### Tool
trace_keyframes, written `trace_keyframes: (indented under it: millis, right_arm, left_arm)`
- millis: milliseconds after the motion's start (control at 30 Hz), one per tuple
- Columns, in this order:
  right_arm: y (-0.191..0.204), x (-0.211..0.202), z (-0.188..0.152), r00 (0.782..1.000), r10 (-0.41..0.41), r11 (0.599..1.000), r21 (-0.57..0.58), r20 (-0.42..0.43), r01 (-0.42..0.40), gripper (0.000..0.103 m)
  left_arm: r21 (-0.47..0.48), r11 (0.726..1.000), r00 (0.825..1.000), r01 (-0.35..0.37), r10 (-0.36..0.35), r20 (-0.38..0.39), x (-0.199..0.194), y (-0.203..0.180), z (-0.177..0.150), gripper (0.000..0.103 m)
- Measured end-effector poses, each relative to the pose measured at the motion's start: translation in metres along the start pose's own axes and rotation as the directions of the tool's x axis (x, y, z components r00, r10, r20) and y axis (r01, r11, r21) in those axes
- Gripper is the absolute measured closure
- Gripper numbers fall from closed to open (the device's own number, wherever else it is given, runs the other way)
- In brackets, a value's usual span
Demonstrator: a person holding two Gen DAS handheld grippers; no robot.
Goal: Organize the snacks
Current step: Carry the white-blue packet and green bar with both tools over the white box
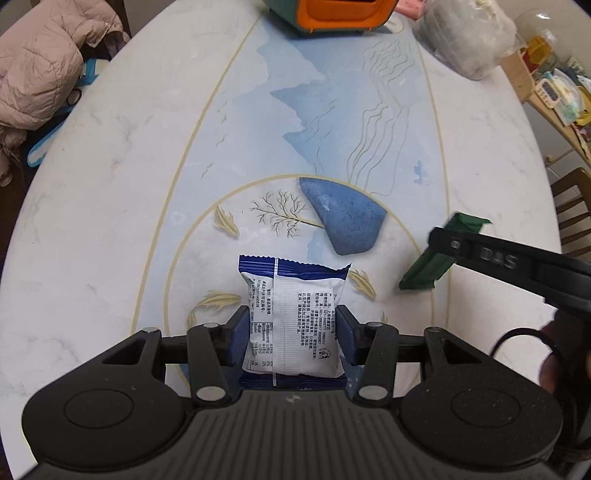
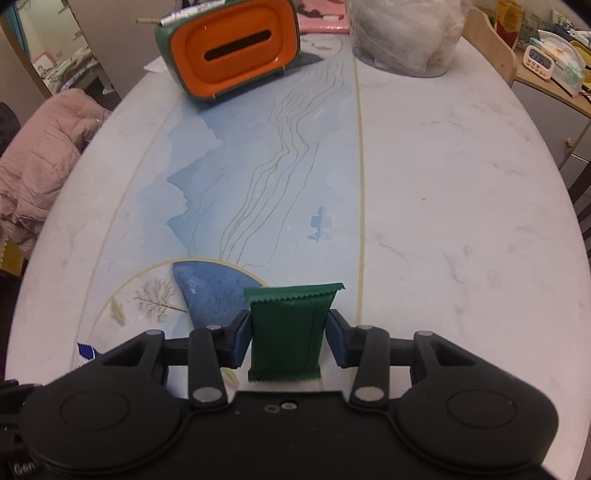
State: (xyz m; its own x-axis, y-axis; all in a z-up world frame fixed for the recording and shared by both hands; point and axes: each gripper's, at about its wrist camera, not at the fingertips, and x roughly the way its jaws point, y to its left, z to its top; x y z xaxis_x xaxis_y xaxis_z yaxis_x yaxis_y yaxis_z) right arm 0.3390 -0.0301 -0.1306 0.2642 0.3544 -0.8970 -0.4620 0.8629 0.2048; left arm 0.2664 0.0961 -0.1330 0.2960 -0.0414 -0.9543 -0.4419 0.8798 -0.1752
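The sorting looks barely begun: both snacks sit near the worktop's (image 2: 443,206) near edge, and neither has gone into any container yet. The left gripper (image 1: 291,325) has its fingers closed against the sides of the blue-and-white snack packet (image 1: 293,317), which lies back-side up over the painted circle. The right gripper (image 2: 288,334) brackets the green snack bar (image 2: 286,332); one finger touches the wrapper, the other shows a thin gap, so I cannot tell whether the bar is truly pinched. From the left wrist view the bar looks tilted, one end lifted off the worktop.

As for containers — the orange-and-green box (image 2: 232,51) at the far edge has a dark slot in its face, and nothing shows through it. Beside it, toward the far right corner, a clear bag (image 2: 406,33) holds something pale that I cannot identify. Where the snacks belong is not evident; both placements remain to be done.
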Motion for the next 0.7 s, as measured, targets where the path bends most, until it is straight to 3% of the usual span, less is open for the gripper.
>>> trace_keyframes:
  millis: [700]
  right_arm:
    - [0.012,-0.177,-0.064,0.974,0.072,0.997,-0.018,0.214,-0.069,0.061]
  left_arm:
    - [0.163,0.985,0.989,0.055,-0.077,0.128,-0.128,0.003,-0.061,0.055]
